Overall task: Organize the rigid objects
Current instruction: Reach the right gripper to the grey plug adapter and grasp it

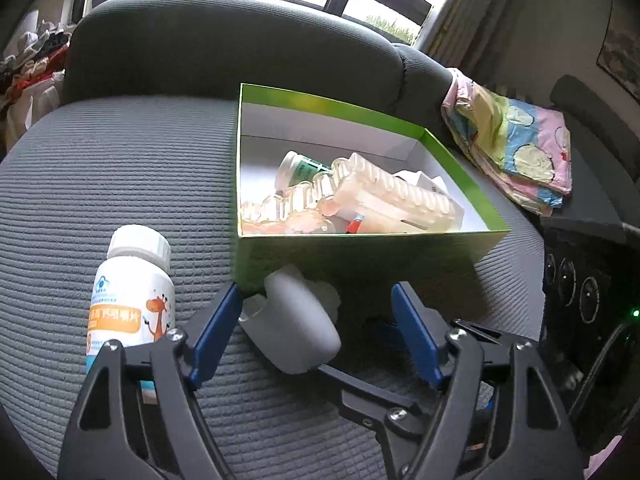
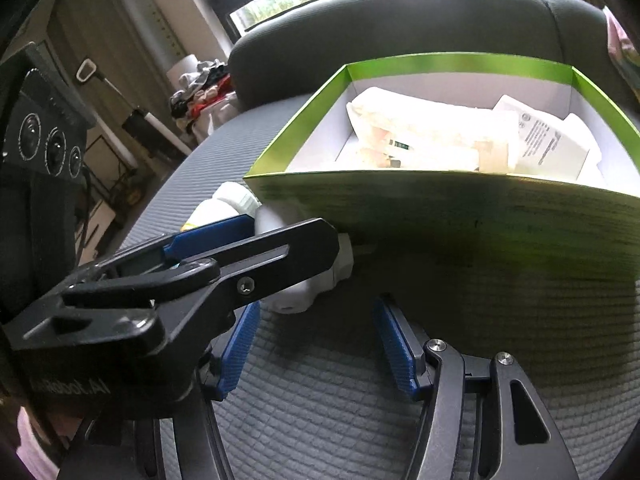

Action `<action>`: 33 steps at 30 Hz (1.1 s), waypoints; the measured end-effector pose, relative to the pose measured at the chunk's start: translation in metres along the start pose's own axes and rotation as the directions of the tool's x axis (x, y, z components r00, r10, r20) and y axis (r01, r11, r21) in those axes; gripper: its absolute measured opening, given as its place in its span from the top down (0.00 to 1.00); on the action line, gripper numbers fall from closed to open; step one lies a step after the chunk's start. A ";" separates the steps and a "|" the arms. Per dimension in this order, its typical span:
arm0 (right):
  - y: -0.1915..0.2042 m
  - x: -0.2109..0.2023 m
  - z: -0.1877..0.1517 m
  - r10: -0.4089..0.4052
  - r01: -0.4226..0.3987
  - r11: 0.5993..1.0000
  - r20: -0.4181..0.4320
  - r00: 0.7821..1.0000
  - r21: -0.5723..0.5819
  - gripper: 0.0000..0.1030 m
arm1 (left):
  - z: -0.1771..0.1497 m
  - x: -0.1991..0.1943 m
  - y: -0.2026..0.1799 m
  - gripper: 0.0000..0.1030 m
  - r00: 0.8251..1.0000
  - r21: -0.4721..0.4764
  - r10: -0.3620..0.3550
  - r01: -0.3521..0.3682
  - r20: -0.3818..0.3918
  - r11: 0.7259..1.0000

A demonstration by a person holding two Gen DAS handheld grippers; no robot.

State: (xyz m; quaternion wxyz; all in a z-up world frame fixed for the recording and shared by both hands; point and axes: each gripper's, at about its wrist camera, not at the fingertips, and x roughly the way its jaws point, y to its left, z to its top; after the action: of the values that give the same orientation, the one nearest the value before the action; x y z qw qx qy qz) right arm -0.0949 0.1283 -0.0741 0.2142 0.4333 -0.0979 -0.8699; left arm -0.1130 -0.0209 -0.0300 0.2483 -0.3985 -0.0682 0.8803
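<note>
Nearest the left wrist camera, the left gripper (image 1: 316, 320) stands released, its blue pads (image 1: 214, 336) spread wide on either side of a plain white bottle (image 1: 302, 322) that lies on its side on the grey ribbed seat cushion (image 1: 120, 176); neither pad touches the bottle. Just left of that gripper a white vitamin bottle (image 1: 130, 296) with an orange label and a cartoon giraffe stands upright on the cushion, its ribbed cap on. In the right wrist view the right gripper (image 2: 316, 344) is likewise released, blue pads (image 2: 394, 350) apart over bare cushion, and the left gripper's black finger crosses in front of it, partly hiding the plain white bottle (image 2: 298, 296), which lies just short of the box wall. Directly behind the lying bottle sits the open green box (image 1: 360, 256), white inside, its near wall just beside the bottle's neck end. Inside the box lie clear ribbed blister trays (image 1: 392, 196) holding pale vials, a small green-labelled bottle (image 1: 298, 168) tipped on its side toward the far-left part, and folded printed leaflets (image 2: 544, 140) on the right. Beyond the box rises the dark grey seat back (image 1: 224, 48), with a folded pastel cloth (image 1: 508, 148) to the right on the seat's edge, and windows behind.
</note>
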 end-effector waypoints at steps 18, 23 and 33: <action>0.012 0.021 0.005 -0.009 0.006 0.998 -0.035 0.999 -0.068 0.44 | -0.006 0.022 0.013 0.48 0.993 -0.022 -0.008 0.006 -0.120 1.000; 0.015 0.019 0.003 0.000 -0.003 0.997 -0.035 0.999 -0.080 0.51 | -0.009 0.020 0.009 0.49 0.992 0.003 0.006 -0.006 -0.122 1.000; 0.019 0.006 -0.001 0.003 -0.002 0.998 0.005 1.000 -0.067 0.51 | -0.010 0.013 -0.007 0.49 0.994 0.050 0.013 -0.007 -0.113 0.999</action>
State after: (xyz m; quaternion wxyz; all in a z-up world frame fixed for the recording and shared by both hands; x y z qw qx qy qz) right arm -0.0921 0.1085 -0.0720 0.2294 0.4234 -0.0700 -0.8736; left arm -0.1100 -0.0091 -0.0431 0.2570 -0.4419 -0.0303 0.8589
